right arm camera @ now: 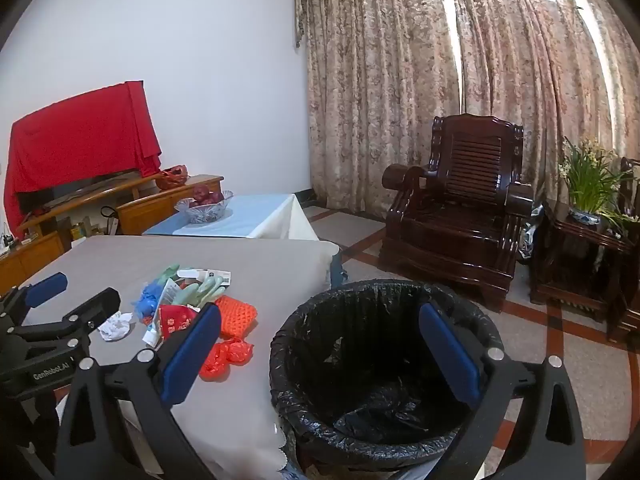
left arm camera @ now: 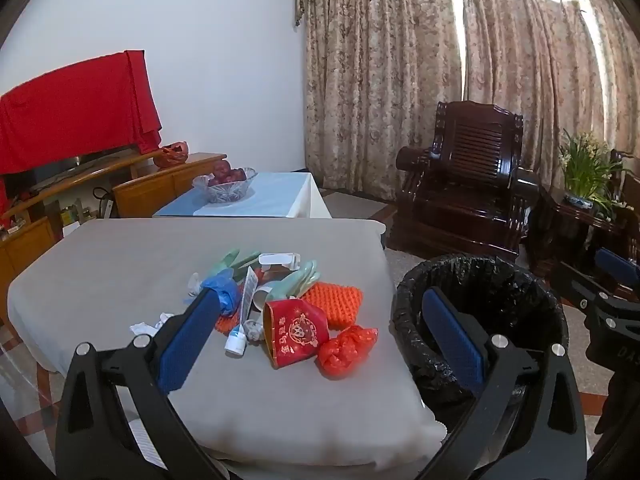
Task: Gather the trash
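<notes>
1. Both claws are hanging wide open w/ nothing between the pads: left claw (left arm camera: pixel 320 344) is hovering over the trash pile, right claw (right arm camera: pixel 320 354) is sitting between the bench edge and the bin

2. The trash is lying in one heap on the grey-covered bench (left arm camera: pixel 120 256): red paper cup (left arm camera: pixel 296 332), crumpled red bag (left arm camera: pixel 346 350), orange mesh pad (left arm camera: pixel 334 304), white tube (left arm camera: pixel 244 320), blue glove (left arm camera: pixel 222 292), green gloves (left arm camera: pixel 296 282), white paper wads (left arm camera: pixel 150 326). Nothing is being held yet

3. The bin (right arm camera: pixel 384 364), black-lined, is standing on the floor just beside the bench's right edge, looking empty

4. Risk, probably: items are overlapping, so closing on the cup could be dragging the tube or bag along & dropping them on the floor

5. Risk: the thin red bag & gloves are likely slipping out of flat pads if pinched at an edge

6. Risk: the loose grey cloth may be getting pinched w/ a low grasp, pulling the whole heap

7. Risk: both claws are working close together; the left one swinging toward the bin could be clipping the right

8. Left view is showing the pile in detail, cup print & tube cap incl.; the bin's inside is mostly hidden there behind its own finger

9. Right view is showing the bin's interior & liner bottom, plus the left claw from the side; the pile is partly blocked by its own left finger (right arm camera: pixel 192 354)
</notes>
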The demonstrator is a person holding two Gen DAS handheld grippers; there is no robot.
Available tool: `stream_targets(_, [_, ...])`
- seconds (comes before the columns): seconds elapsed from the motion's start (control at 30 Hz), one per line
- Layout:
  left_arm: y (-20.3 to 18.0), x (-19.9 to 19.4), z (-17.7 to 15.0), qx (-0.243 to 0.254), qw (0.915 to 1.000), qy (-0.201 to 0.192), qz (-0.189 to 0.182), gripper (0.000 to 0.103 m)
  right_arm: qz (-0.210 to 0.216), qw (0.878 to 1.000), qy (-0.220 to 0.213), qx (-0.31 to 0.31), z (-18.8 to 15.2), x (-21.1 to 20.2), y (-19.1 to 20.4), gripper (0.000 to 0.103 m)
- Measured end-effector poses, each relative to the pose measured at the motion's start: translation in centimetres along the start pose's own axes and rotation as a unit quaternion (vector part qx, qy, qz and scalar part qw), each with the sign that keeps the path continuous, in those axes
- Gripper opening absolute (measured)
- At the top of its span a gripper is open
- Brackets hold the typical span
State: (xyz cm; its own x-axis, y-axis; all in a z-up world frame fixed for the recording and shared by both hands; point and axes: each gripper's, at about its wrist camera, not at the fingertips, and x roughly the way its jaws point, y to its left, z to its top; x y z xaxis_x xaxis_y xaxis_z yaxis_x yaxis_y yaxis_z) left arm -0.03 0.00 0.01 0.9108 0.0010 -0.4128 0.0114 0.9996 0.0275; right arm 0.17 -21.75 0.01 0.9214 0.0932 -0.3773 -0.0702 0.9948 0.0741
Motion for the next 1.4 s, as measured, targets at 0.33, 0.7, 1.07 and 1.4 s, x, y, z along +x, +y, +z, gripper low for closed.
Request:
stream_targets(0.33, [1.0,-0.1,-0.1,-0.005,1.0000,0.001,0.001,0.098,-0.001,1.000,0.000,-0.001,0.0,0.1,0.1,0.097])
stream_targets(0.7, [0.7,0.0,0.4,-0.008,1.0000,0.001,0.004,0.098,-0.001,1.000,0.002,0.000,-0.1,0.3,0.1,0.097])
stream_targets(1.07, [0.7,0.2,0.3,-0.009,0.9999,0.003,0.006,0.098,0.000,1.000,0.002,0.000,-0.1,0.3,0.1,0.097])
stream_targets(1.4, [1.0,0.5,0.4,-0.011,0.9999,0.003,0.006,0.098,-0.001,1.000,0.001,0.001,-0.3,0.4,0.2,0.097])
